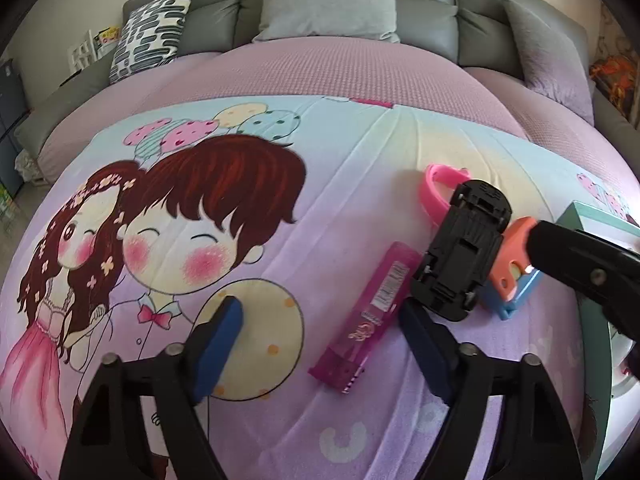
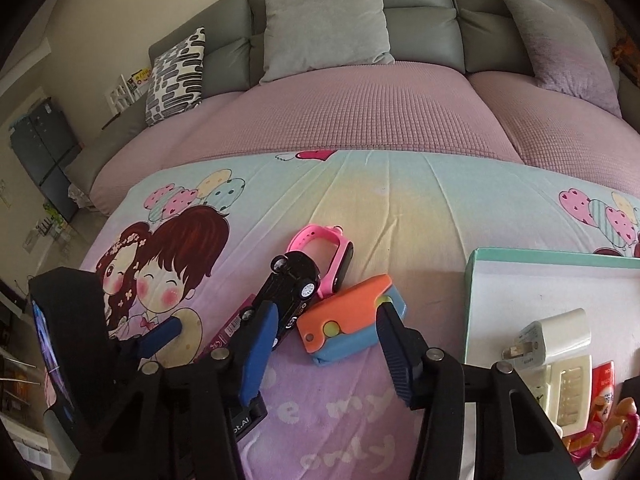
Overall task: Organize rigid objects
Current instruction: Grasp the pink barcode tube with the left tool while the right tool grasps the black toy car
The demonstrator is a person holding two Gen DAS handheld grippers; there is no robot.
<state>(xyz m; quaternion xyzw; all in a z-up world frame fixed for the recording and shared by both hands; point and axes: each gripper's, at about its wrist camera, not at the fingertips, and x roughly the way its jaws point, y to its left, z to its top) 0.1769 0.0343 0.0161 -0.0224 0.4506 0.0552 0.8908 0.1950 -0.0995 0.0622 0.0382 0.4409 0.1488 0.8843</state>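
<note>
Right gripper [image 2: 328, 344] half open, straddling orange-and-blue toy [image 2: 352, 320], pads not yet pressing. Left gripper [image 1: 320, 328] open over pink lighter [image 1: 368, 312], holding nothing. Toy car [image 2: 288, 292] leans just left; close squarely, lift toward tray [image 2: 476, 280] right.

"e my only" on the printed sheet [image 2: 340, 432].

glossy black plastic toy car [image 2: 294, 292]; smooth pink plastic watch [image 2: 326, 256]; translucent magenta plastic lighter [image 1: 368, 316]; soft printed cloth sheet [image 2: 400, 208]; waffle-textured mauve bedspread [image 2: 340, 108].
</note>
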